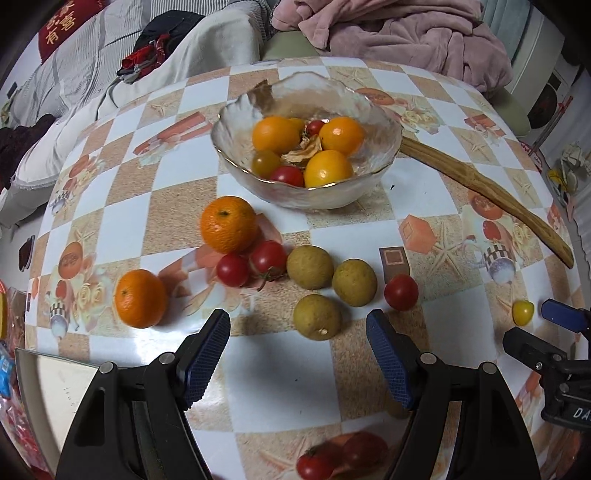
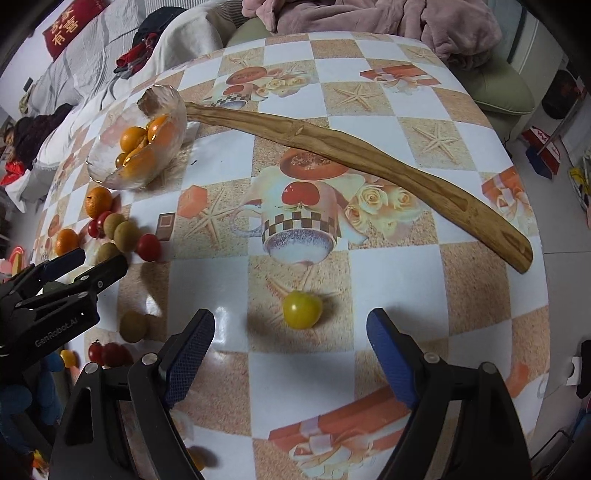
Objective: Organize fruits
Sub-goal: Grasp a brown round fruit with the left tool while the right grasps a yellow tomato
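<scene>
A glass bowl (image 1: 314, 195) at the back of the checked table holds several orange, yellow and red fruits. In front of it lie two tangerines (image 1: 228, 224) (image 1: 139, 298), red cherry tomatoes (image 1: 267, 256) and three greenish-brown round fruits. My left gripper (image 1: 297, 317) stands open just short of the nearest greenish-brown fruit (image 1: 317, 316), with its pads apart from it. A yellow tomato (image 2: 302, 309) lies alone on the cloth. My right gripper (image 2: 291, 318) is open around it, a pad on each side, neither touching. In the right wrist view the left gripper (image 2: 99, 258) shows at the left edge.
A long curved wooden stick (image 2: 351, 155) runs from the bowl (image 2: 110, 173) toward the table's right edge. More small tomatoes (image 2: 105, 352) lie near the front. A pink blanket (image 1: 406, 33) and clothes cover the sofa behind. A white book (image 1: 55, 387) sits at the near left.
</scene>
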Tool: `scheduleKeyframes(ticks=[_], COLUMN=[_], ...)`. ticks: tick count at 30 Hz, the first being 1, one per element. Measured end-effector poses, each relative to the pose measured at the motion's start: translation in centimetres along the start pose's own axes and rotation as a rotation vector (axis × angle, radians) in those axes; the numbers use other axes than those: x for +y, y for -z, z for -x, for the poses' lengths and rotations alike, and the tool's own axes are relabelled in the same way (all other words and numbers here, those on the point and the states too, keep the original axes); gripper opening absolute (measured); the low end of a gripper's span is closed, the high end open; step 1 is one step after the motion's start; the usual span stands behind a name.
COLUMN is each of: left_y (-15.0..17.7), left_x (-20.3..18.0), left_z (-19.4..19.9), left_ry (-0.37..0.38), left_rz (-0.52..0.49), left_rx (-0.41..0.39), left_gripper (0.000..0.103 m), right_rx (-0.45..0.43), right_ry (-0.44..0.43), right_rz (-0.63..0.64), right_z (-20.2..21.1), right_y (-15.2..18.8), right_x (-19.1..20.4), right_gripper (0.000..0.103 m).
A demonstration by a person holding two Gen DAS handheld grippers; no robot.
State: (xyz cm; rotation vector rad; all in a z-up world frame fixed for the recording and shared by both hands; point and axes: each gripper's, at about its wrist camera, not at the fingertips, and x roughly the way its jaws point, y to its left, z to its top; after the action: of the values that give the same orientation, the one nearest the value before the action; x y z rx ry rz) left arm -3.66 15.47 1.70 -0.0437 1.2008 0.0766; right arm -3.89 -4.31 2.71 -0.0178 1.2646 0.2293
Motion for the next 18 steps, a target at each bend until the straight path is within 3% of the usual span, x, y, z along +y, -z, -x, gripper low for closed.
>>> scheduleKeyframes(ticks=[7,12,16,18], left_y=[-0.2,-0.2,-0.2,-0.2], left_x=[-0.8,-1.0,-1.7,-1.7], left_z=[-0.7,-0.7,-0.3,-0.3], left_ry=[-0.02,0.003,0.011,0.019], left_rz=[0.012,0.02,-0.001,-0.003], left_rx=[0.011,0.012,0.006,0.006], left_gripper=[0.077,0.061,0.033,0.028], right_rx=[-0.007,-0.018,-0.026,-0.021], right_ry=[0.06,0.11,0.104,0.069], right_rz=[0.042,0.047,0.044,0.031], right_z=[-1.0,-0.9,-0.5,-0.4], right_y=[0.0,0.2,0.2,0.3], right_x=[0.4,0.5,0.0,-0.4], right_gripper=[0.065,0.05,0.023,0.024])
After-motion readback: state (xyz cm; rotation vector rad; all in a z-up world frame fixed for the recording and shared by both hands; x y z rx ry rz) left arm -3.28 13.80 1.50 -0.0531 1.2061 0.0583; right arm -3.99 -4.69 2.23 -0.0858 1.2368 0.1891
